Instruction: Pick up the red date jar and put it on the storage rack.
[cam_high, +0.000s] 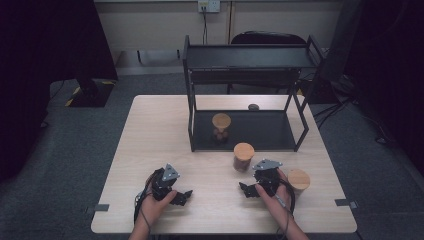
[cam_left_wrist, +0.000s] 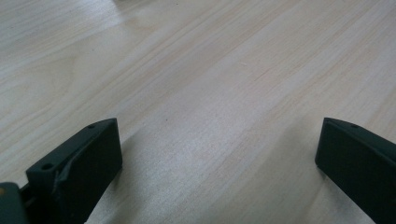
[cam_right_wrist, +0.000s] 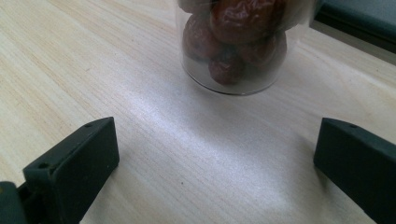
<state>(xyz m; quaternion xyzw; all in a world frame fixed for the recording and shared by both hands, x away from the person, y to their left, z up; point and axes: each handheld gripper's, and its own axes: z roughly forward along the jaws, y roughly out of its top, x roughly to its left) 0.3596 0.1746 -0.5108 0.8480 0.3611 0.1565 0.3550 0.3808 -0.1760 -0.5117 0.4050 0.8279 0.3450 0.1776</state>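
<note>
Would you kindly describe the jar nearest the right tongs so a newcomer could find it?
Start at the black shelf rack on the wooden table. Just before its front edge stands a glass jar with a wooden lid. Unlike the jar inside the rack, it stands outside on the table.

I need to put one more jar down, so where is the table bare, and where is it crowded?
Bare: the light wooden table left of the black metal shelf rack, and the front strip between the hand-held grippers. Crowded: the right front, where two cork-lidded glass jars stand by the right hand-held gripper.
</note>
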